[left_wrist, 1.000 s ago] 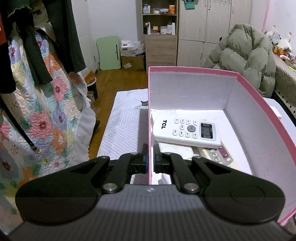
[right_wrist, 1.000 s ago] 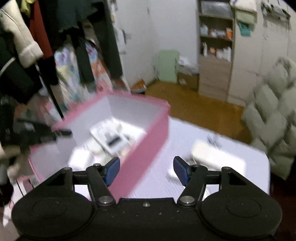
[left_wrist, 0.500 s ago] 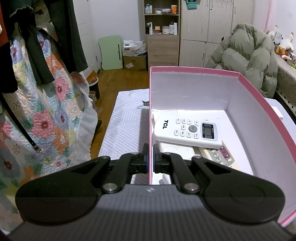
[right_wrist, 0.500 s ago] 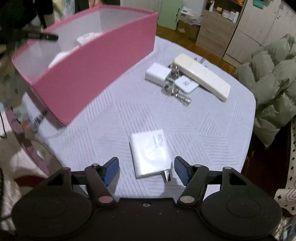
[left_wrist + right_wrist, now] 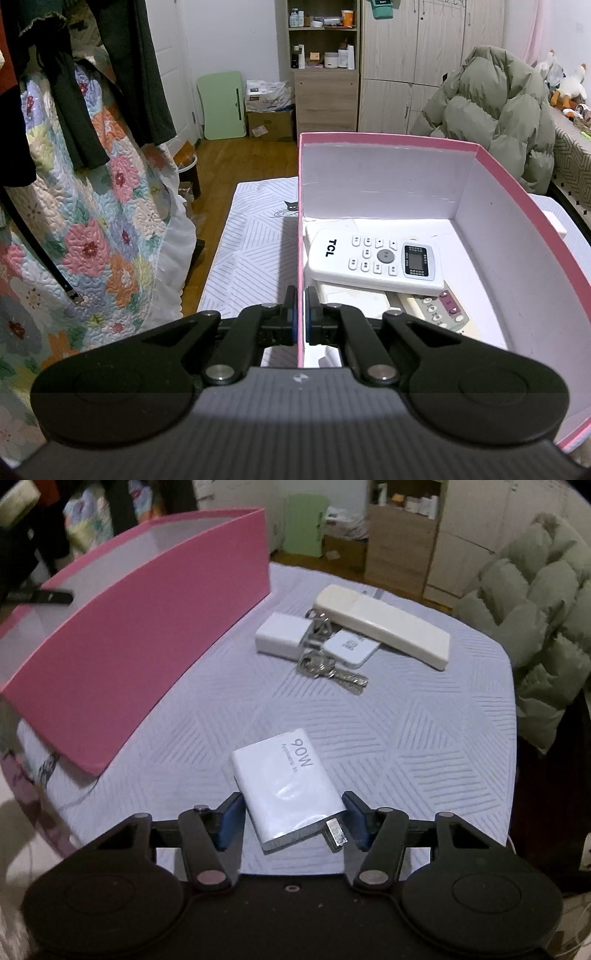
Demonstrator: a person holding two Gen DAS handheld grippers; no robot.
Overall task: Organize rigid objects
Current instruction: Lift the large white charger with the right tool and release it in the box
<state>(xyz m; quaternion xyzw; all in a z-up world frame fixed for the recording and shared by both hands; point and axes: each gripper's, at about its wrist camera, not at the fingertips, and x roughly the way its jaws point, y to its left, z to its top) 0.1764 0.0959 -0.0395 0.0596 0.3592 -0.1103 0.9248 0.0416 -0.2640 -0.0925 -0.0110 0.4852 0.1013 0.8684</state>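
My left gripper is shut on the near left wall of the pink box. Inside the box lies a white TCL remote on top of a beige remote and a flat white item. In the right wrist view the pink box stands at the left of the table. A white 90W charger lies flat between the fingers of my right gripper, whose jaws are closing; the left pad is at its side and the right pad stands by its metal plug.
Farther back on the light patterned tablecloth lie a small white adapter, a bunch of keys, a small white square item and a long cream remote. A green puffer jacket hangs at the right.
My right gripper has come down from the box side to the table and now straddles the white charger, with its jaws narrower. The left gripper and box have stayed still.
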